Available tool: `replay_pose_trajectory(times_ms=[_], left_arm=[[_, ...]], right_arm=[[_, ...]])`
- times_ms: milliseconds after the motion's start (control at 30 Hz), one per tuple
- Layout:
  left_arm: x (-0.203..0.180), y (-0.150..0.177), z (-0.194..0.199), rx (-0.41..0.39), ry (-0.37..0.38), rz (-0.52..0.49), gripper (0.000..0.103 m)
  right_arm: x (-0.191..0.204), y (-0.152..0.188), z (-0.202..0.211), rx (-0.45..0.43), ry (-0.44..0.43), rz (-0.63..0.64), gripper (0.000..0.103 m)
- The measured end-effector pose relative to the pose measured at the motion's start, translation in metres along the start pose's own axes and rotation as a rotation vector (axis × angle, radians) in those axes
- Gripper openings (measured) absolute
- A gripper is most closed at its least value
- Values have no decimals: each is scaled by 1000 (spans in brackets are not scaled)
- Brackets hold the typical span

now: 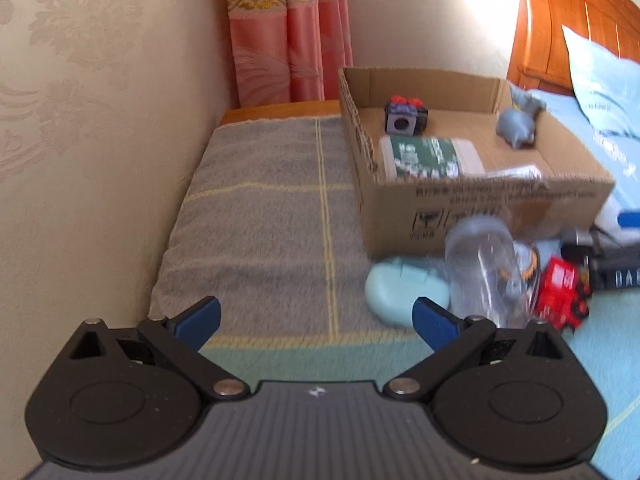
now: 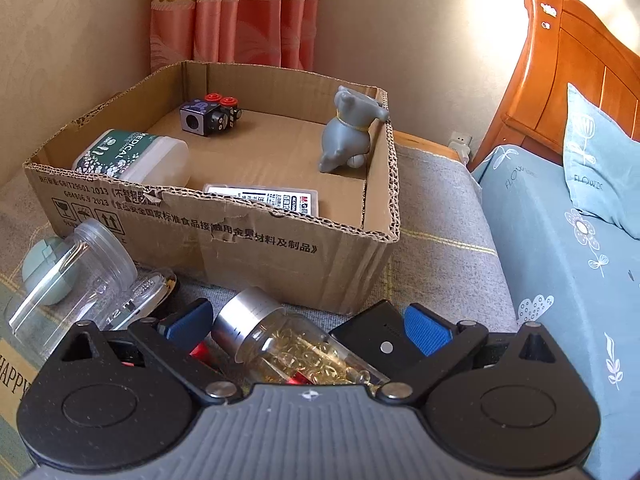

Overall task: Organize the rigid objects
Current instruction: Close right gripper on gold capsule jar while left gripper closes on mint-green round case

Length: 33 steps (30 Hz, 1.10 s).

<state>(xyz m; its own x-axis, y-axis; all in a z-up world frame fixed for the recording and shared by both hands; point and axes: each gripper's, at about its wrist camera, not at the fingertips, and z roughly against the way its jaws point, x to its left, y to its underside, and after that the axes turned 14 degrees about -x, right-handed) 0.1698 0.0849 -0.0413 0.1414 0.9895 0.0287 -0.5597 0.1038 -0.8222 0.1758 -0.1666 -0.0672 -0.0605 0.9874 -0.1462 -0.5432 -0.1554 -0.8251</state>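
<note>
An open cardboard box stands on a grey blanket; it also shows in the left wrist view. Inside lie a dark cube toy, a green-labelled white tub, a grey animal figure and a flat white case. In front of the box lie a clear empty jar, a mint round case, a red toy and a silver-capped bottle of gold rings. My right gripper is open, its jaws on either side of that bottle. My left gripper is open and empty over the blanket.
A black box lies by my right gripper's right finger. A wall and pink curtain stand behind the box. A bed with blue bedding and a wooden headboard is at the right. A wall socket sits beside it.
</note>
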Motion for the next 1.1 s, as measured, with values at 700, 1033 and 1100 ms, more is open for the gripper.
replay_pose_trajectory(times_ms=[700, 1033, 1100], left_arm=[[-14, -1, -65, 49, 29, 119, 102], [2, 17, -41, 89, 30, 103, 102], [5, 22, -38, 97, 10, 84, 102]], right_arm=[[1, 0, 29, -29, -39, 17, 103], [-6, -2, 36, -51, -35, 7, 103], [-8, -2, 35, -50, -33, 4, 103]])
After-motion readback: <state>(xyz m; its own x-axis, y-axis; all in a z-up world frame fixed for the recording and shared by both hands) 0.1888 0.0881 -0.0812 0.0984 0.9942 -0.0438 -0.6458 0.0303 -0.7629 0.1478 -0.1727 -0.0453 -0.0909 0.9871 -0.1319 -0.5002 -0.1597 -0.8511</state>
